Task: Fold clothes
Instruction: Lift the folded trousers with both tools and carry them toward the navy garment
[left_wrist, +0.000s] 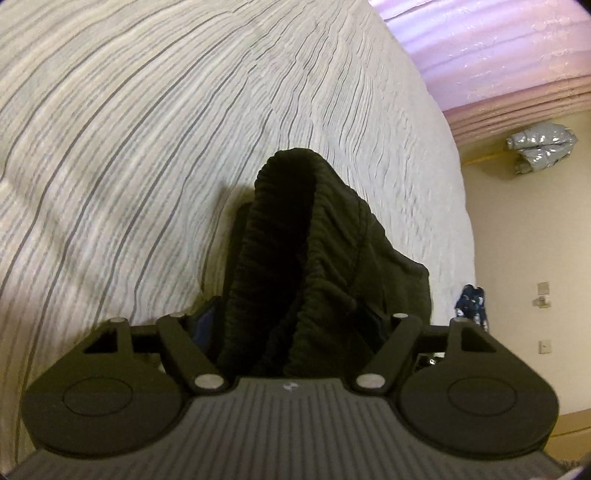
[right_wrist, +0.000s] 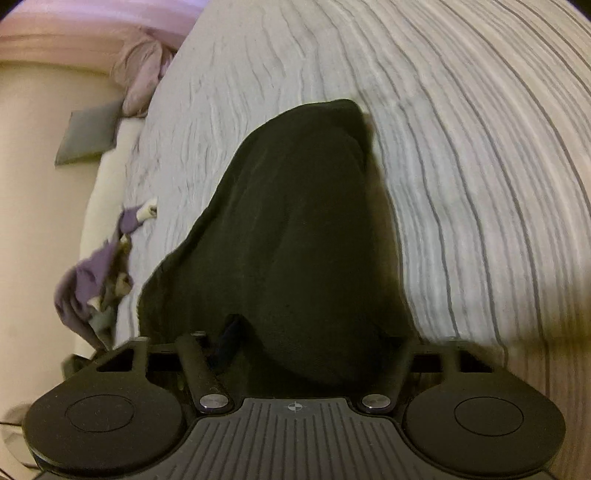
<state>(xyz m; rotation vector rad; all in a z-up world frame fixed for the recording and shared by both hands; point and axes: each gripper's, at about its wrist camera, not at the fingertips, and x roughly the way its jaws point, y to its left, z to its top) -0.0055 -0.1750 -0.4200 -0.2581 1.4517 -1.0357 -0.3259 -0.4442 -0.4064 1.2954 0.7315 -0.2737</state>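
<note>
Both grippers, left gripper (left_wrist: 291, 325) and right gripper (right_wrist: 295, 343), clamp the black garment (right_wrist: 295, 229); it drapes toward 12 o'clock over the striped bedspread (left_wrist: 129, 147). Soft, limp, probably light; ribbed waistband (left_wrist: 280, 221) looks the firmest hold.

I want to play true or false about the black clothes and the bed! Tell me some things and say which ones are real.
1. The left gripper has black clothing bunched between its fingers. True.
2. The bedspread is plain red. False: it is pale with thin dark stripes.
3. The right gripper has black clothing draped at its fingers. True.
4. The purple clothes lie in the middle of the bed. False: they lie at the bed's edge, off to the side in the right wrist view.
5. The curtain behind the bed is green. False: it looks pinkish purple.
</note>
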